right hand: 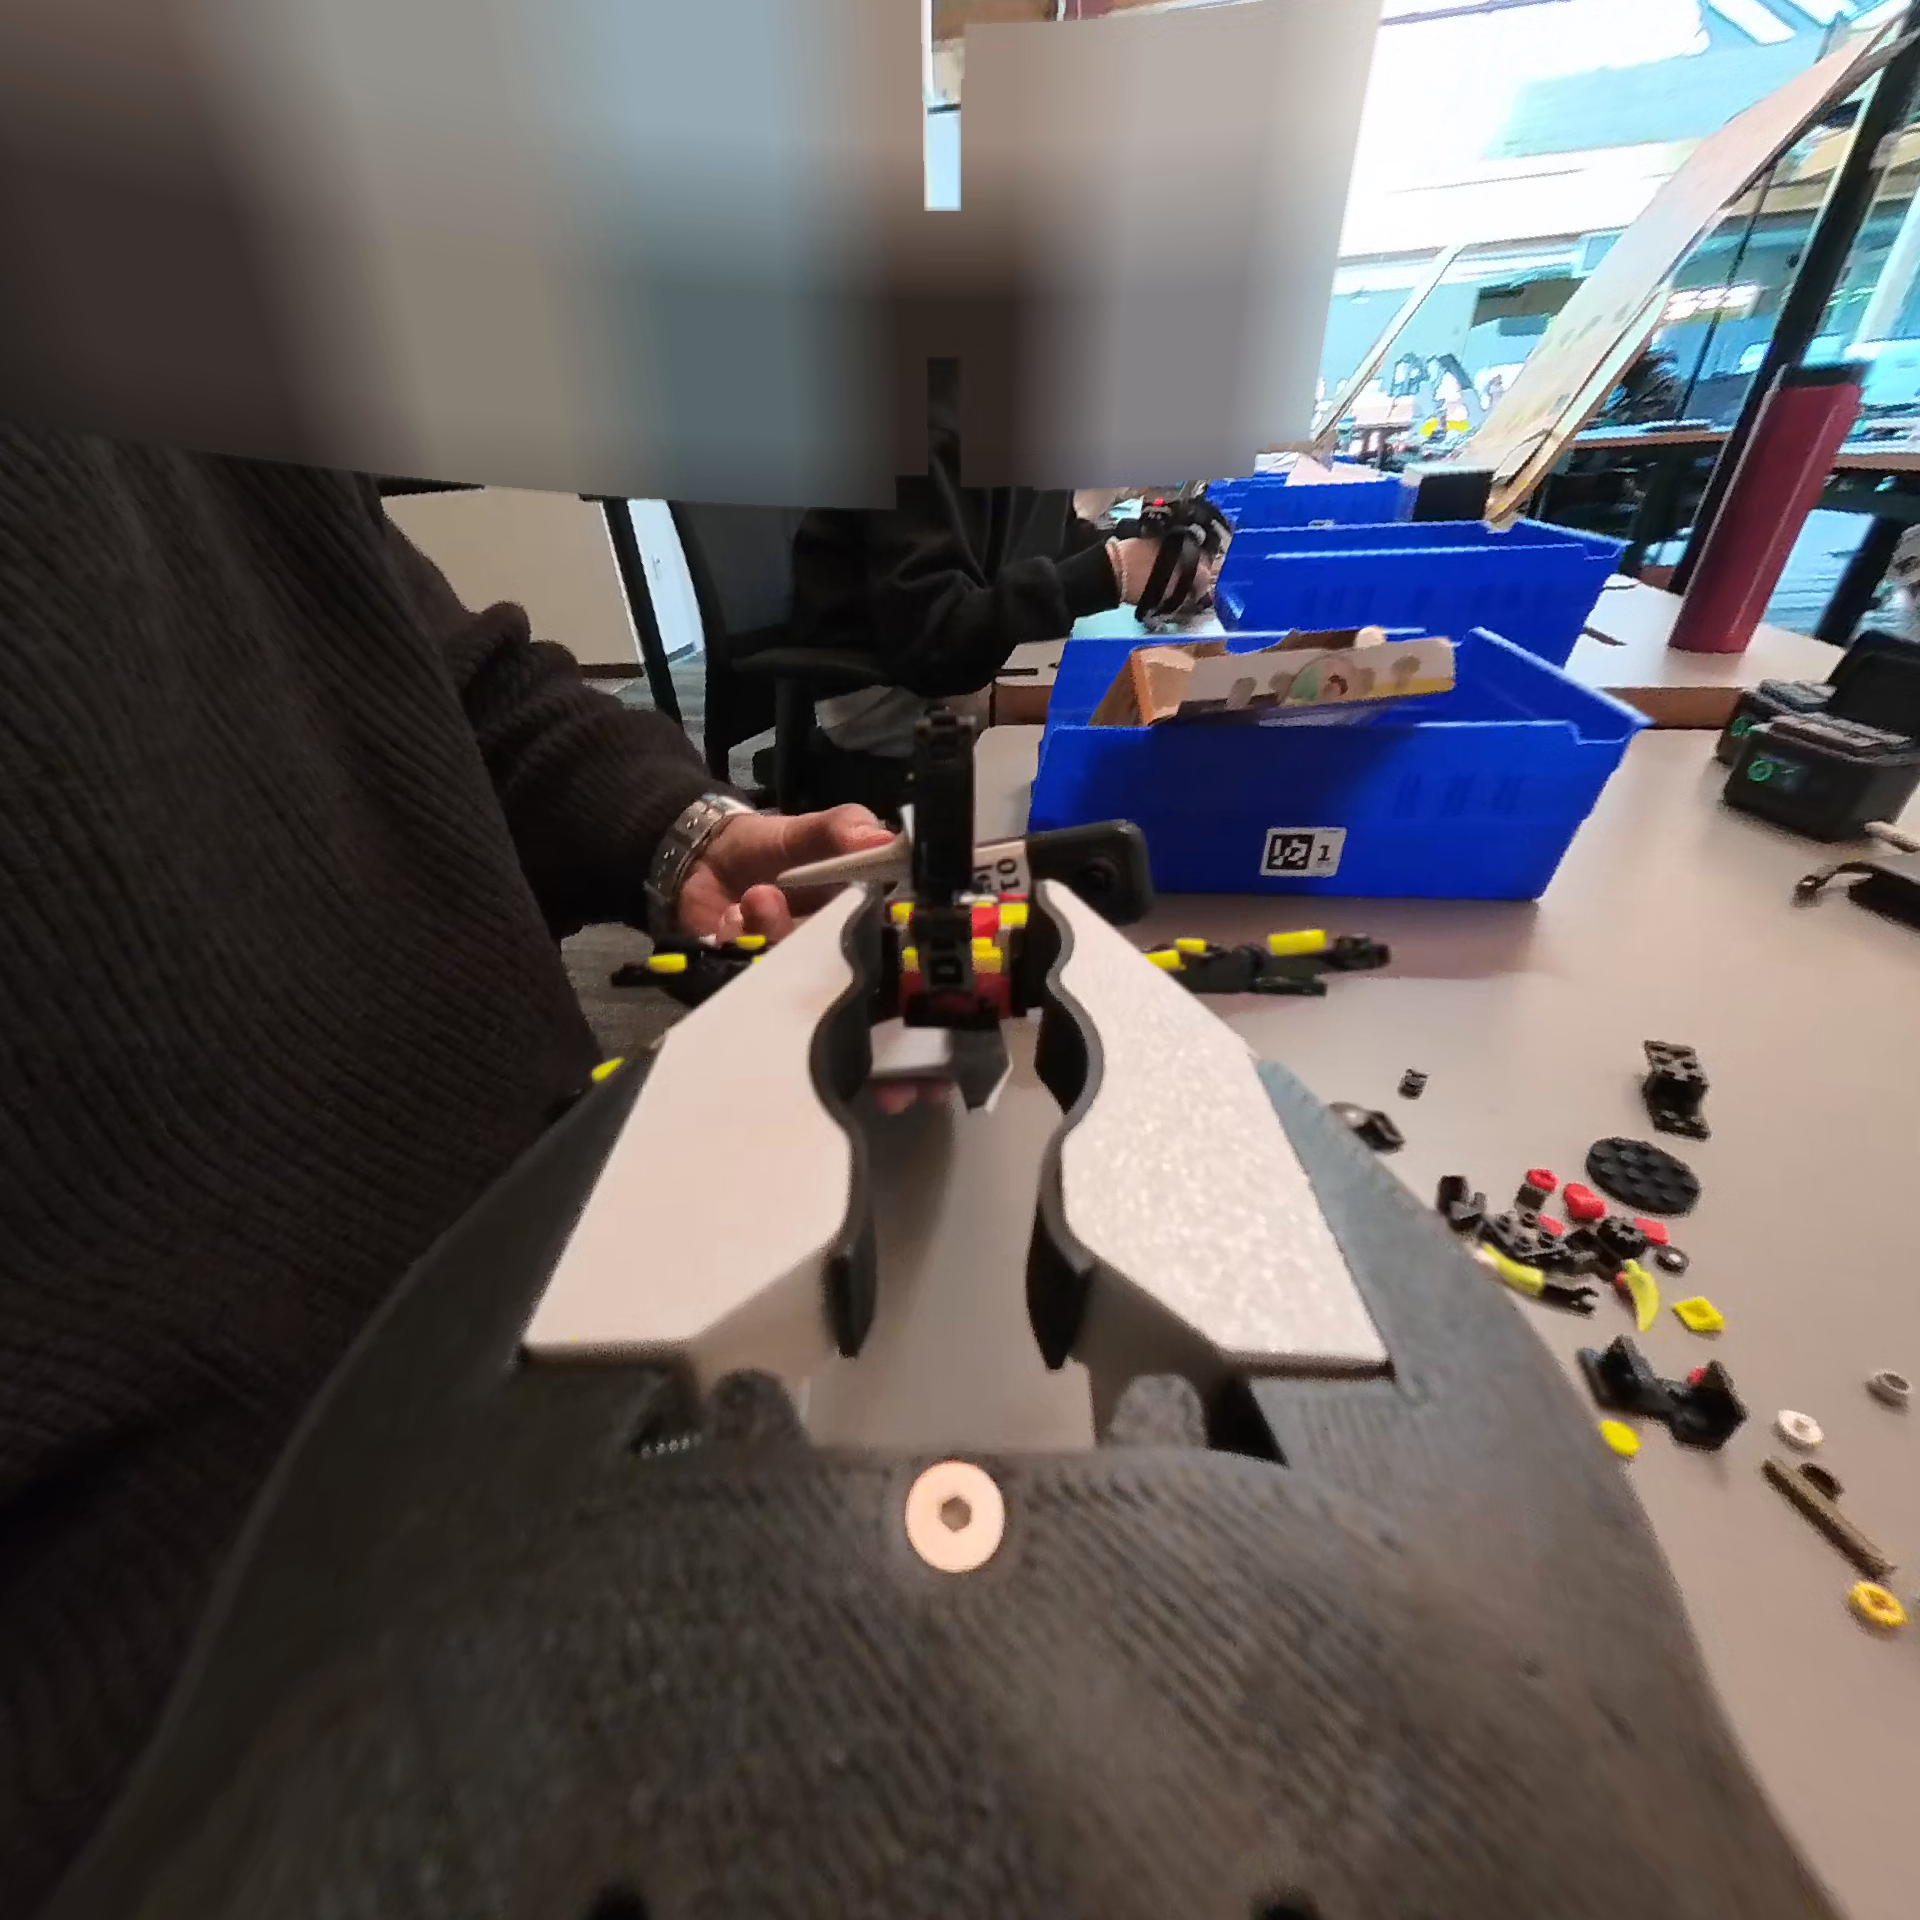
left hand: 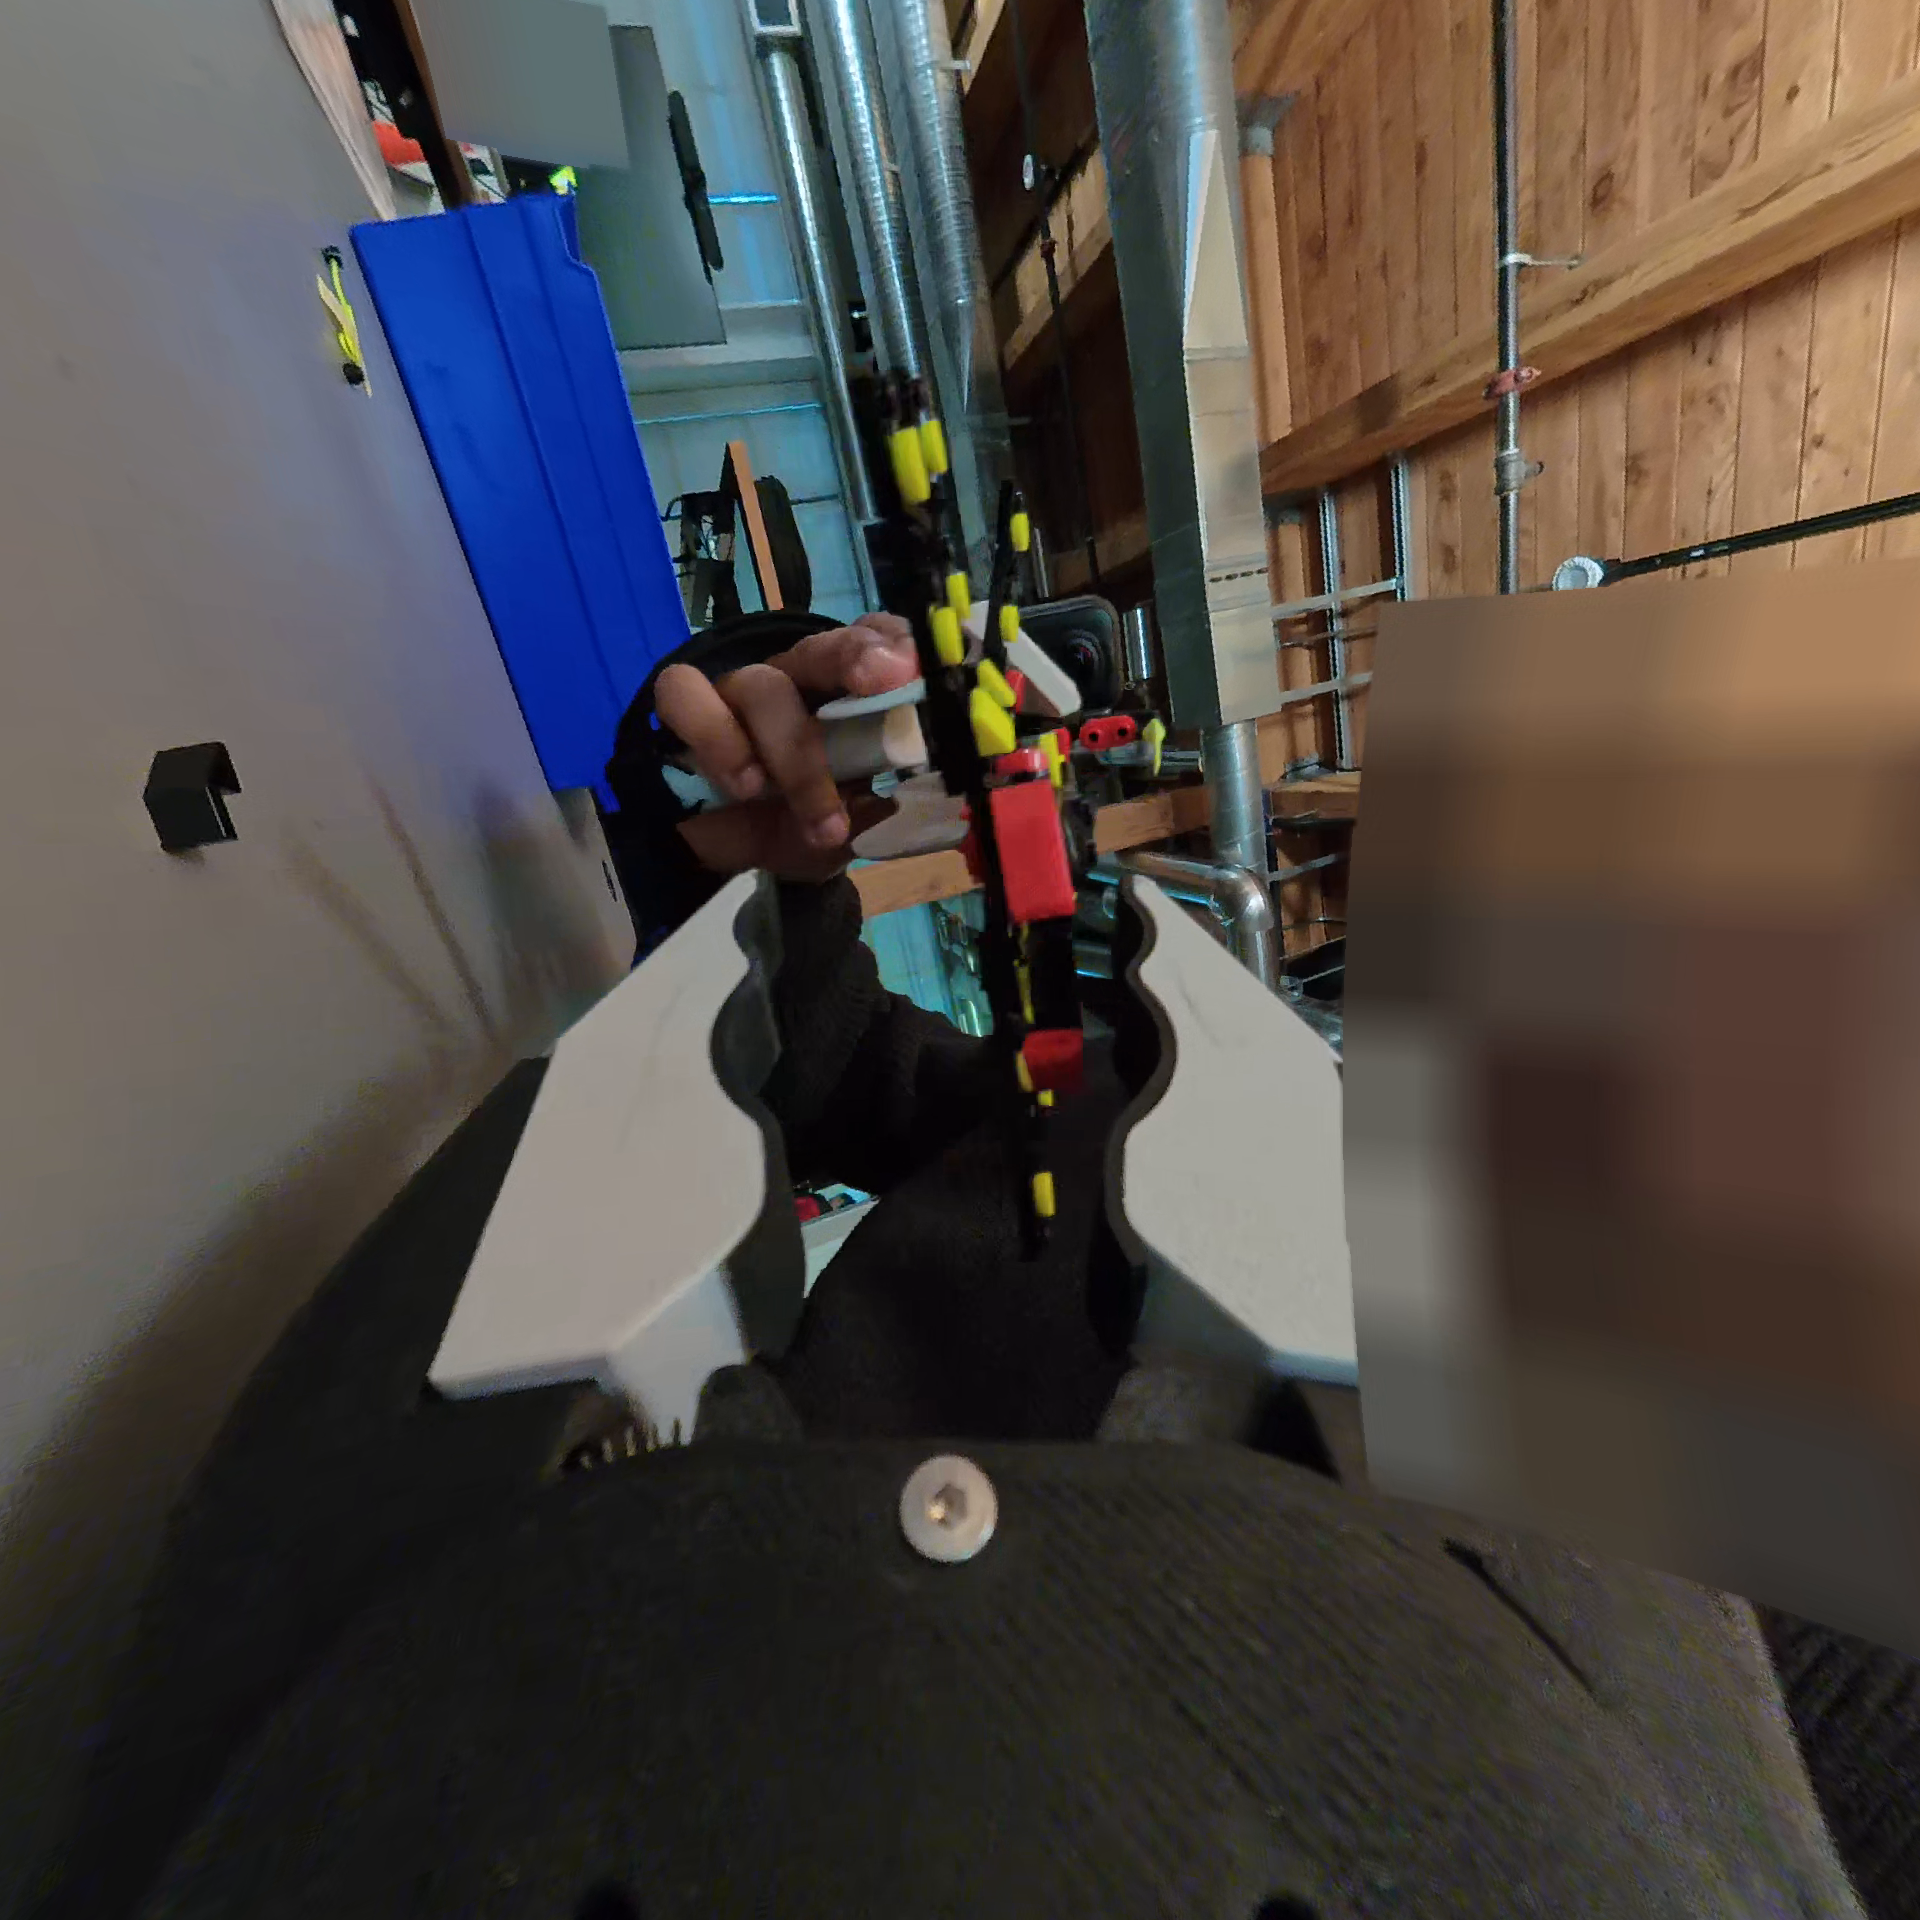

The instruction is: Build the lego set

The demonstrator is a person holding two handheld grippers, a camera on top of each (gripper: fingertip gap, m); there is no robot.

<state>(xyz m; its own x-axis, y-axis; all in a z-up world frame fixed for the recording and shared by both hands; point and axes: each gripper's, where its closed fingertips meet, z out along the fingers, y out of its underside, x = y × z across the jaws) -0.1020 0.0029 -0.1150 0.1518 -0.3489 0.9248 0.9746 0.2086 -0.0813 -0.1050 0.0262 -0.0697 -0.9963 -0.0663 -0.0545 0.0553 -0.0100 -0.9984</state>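
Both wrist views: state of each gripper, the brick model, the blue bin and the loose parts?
Right gripper: shut on the brick model.
Left gripper: open, holds nothing.
Brick model: held off the table, black mast upright.
Blue bin: on the table, holds a cardboard box.
Loose parts: scattered on the table.

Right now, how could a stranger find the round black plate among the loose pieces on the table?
Start at the blue bin on the grey table and look toward the loose pieces right of the right gripper. The black plate lies at the pile's far edge, the only flat studded disc there.
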